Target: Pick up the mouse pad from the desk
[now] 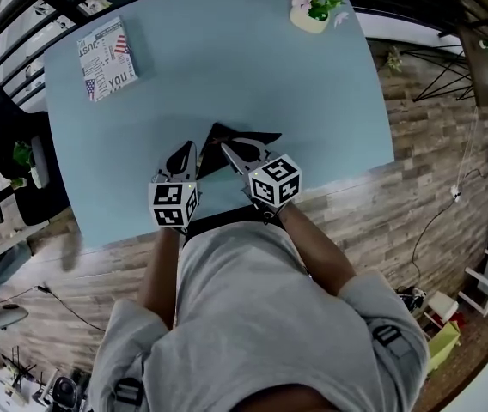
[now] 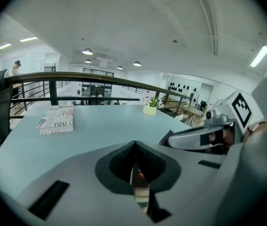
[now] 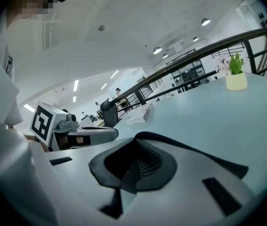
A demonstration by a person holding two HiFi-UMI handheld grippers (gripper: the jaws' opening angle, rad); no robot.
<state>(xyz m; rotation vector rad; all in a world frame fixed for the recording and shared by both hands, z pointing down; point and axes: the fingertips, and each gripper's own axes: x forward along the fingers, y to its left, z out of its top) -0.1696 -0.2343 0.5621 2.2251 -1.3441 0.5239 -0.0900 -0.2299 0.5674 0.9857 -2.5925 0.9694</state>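
The black mouse pad lies near the front edge of the light blue desk, its near corner raised. My right gripper is shut on that corner; in the right gripper view the pad's dark edge runs out to the right of the closed jaws. My left gripper sits just left of the pad, jaws together, with no pad visible between them. From the left gripper view the pad shows under the right gripper.
A printed book lies at the desk's far left. A small potted plant stands at the far right edge. A black office chair is off the left side, and a dark railing runs behind the desk.
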